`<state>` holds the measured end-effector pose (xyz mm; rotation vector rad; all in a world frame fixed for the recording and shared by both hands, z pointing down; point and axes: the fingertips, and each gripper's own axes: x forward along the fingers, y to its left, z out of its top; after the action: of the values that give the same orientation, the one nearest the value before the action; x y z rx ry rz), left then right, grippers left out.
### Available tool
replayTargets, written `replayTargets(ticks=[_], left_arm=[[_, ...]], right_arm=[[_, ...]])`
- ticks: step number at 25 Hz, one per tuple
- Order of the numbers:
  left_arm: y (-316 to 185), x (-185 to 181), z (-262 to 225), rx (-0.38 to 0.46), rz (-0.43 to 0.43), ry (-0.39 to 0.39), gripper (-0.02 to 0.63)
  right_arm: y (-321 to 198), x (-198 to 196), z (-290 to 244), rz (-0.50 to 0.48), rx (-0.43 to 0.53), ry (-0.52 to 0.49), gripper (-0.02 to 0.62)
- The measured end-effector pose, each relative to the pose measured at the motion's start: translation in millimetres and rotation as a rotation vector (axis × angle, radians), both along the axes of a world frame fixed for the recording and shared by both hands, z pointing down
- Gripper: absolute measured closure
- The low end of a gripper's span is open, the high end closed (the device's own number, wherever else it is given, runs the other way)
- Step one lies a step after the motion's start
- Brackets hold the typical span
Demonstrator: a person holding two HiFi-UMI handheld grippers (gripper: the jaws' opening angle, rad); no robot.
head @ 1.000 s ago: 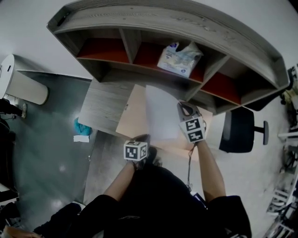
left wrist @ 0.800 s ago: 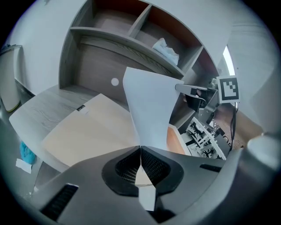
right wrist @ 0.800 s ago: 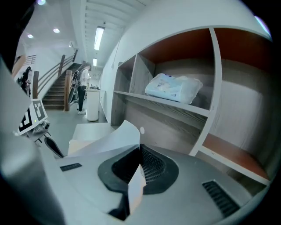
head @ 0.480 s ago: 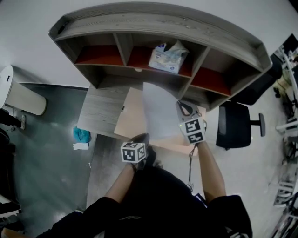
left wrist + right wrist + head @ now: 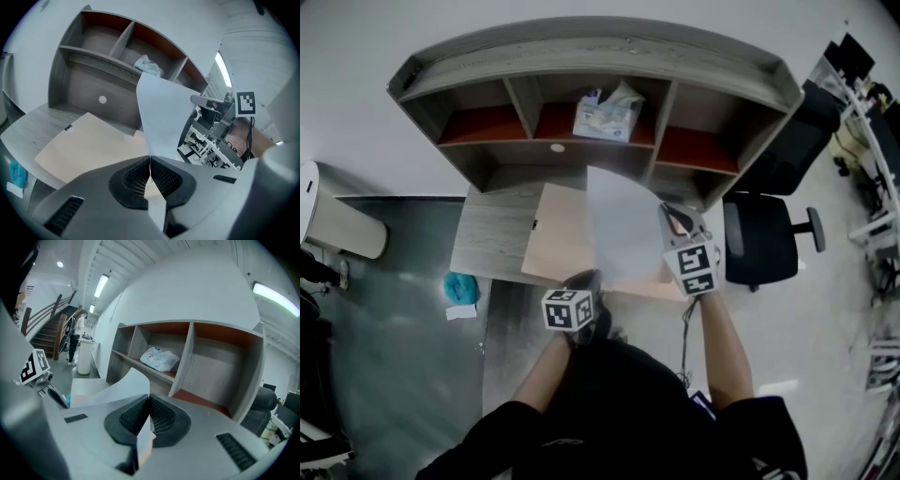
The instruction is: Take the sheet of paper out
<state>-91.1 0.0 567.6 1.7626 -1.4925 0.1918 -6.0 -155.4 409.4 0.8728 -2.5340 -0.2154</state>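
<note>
White sheet of paper (image 5: 619, 225) — left claw (image 5: 150, 164) and right claw (image 5: 149, 405) both pinch it, forearms (image 5: 546, 370) outstretched.

Nothing legible anywhere. The white marker cube (image 5: 569, 309) on the left gripper (image 5: 585, 278) and the second marker cube (image 5: 694, 269) on the right gripper (image 5: 673, 216) show only black squares. Print on the white-and-blue plastic packet (image 5: 607, 113) is too blurred to read.

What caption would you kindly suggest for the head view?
Left gripper and right gripper pinch a white sheet above the desk.
</note>
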Motion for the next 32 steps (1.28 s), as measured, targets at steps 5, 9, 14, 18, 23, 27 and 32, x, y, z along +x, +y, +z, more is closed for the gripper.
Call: replayTargets(ticks=[5, 9, 14, 18, 23, 27, 32], left_arm=[[14, 11, -1, -0.002, 0.008, 0.0, 0.558], [27, 16, -1, -0.004, 0.022, -0.015, 0.558], [42, 23, -1, -0.016, 0.036, -0.015, 0.558], [46, 28, -1, -0.015, 0.068, -0.016, 0.558], [45, 44, 2, -0.016, 0.138, -0.001, 0.558], [45, 42, 5, -0.023, 0.181, 0.007, 0.558], [46, 47, 3, -0.007, 0.257, 0.021, 0.558]], right_arm=[[19, 28, -4, 0.048, -0.007, -0.028, 0.58], [33, 47, -11, 0.071, 0.006, -0.037, 0.58], [40, 77, -7, 0.14, -0.017, -0.037, 0.58], [46, 91, -5, 0.193, -0.025, -0.046, 0.58], [49, 110, 0, 0.265, -0.038, -0.031, 0.58], [56, 120, 6, 0.327, -0.056, -0.012, 0.58], [70, 128, 2, 0.406, -0.046, -0.006, 0.58]])
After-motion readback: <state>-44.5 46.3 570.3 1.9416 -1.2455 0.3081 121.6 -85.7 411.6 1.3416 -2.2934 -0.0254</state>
